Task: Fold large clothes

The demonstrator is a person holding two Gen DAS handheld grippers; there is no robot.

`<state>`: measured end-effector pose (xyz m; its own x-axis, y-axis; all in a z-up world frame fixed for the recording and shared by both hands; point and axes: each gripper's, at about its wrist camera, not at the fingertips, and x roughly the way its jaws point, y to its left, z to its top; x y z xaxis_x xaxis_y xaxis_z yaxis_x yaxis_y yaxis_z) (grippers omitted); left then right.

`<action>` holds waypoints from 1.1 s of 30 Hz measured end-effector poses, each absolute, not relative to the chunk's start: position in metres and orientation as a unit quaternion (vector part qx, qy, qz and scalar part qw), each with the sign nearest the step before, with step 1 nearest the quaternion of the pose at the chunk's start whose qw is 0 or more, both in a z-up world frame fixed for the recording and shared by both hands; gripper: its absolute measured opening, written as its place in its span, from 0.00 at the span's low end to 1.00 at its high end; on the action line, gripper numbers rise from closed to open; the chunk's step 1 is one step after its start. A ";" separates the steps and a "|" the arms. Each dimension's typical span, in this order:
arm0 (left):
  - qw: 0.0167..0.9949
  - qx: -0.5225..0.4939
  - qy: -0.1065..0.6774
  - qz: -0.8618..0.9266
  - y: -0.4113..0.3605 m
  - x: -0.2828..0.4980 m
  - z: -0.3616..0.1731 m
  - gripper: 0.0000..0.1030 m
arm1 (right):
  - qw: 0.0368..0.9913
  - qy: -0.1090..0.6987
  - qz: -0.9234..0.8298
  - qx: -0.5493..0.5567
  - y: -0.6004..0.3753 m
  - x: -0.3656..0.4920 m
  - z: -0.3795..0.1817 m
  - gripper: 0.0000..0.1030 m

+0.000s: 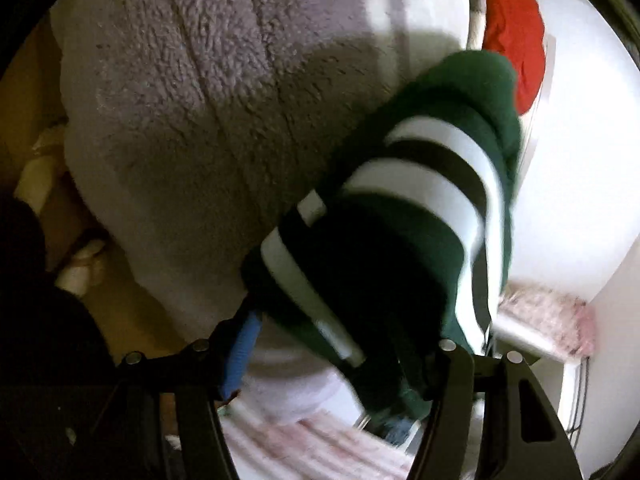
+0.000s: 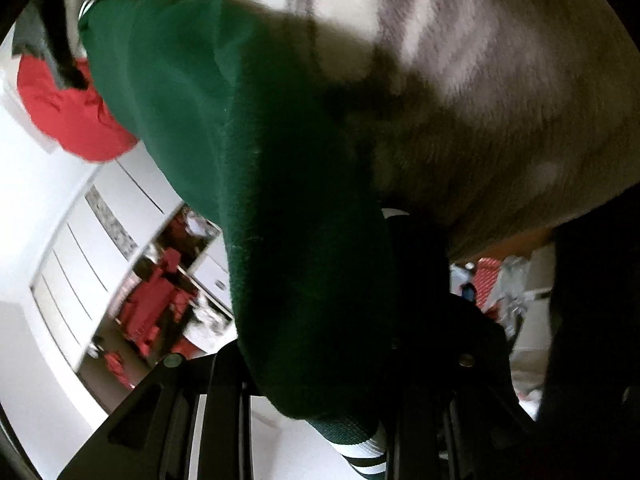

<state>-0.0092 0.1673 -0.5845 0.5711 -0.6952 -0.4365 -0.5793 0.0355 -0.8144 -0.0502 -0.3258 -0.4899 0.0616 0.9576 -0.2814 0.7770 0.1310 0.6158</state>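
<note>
A dark green garment with white and black stripes (image 1: 404, 216) hangs bunched across my left gripper (image 1: 320, 364), which is shut on its fabric; a blue pad of one finger (image 1: 240, 360) shows at the lower left. In the right wrist view the same green garment (image 2: 248, 168) stretches from the upper left down into my right gripper (image 2: 320, 420), shut on its striped ribbed hem (image 2: 360, 452). Both grippers hold it lifted above a grey fleece blanket (image 1: 192, 112). The fingertips are hidden by cloth.
The fleece blanket (image 2: 500, 100) fills the background. A red cloth (image 1: 516, 40) lies at the far side, also in the right wrist view (image 2: 68, 116). White cabinet doors (image 2: 88, 248) and red items (image 2: 156, 308) stand at the left. A pink fluffy item (image 1: 548, 316) is at the right.
</note>
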 end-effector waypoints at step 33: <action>0.740 -0.398 0.540 -0.037 0.213 0.048 -0.506 0.27 | 0.529 0.746 0.117 0.386 -0.334 -0.067 -0.485 0.07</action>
<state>0.0485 0.2130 -0.5062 0.4136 -0.4853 -0.7704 -0.3755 0.6799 -0.6299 -0.0675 -0.3340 -0.4852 -0.1420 0.7004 -0.6994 0.4522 0.6745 0.5836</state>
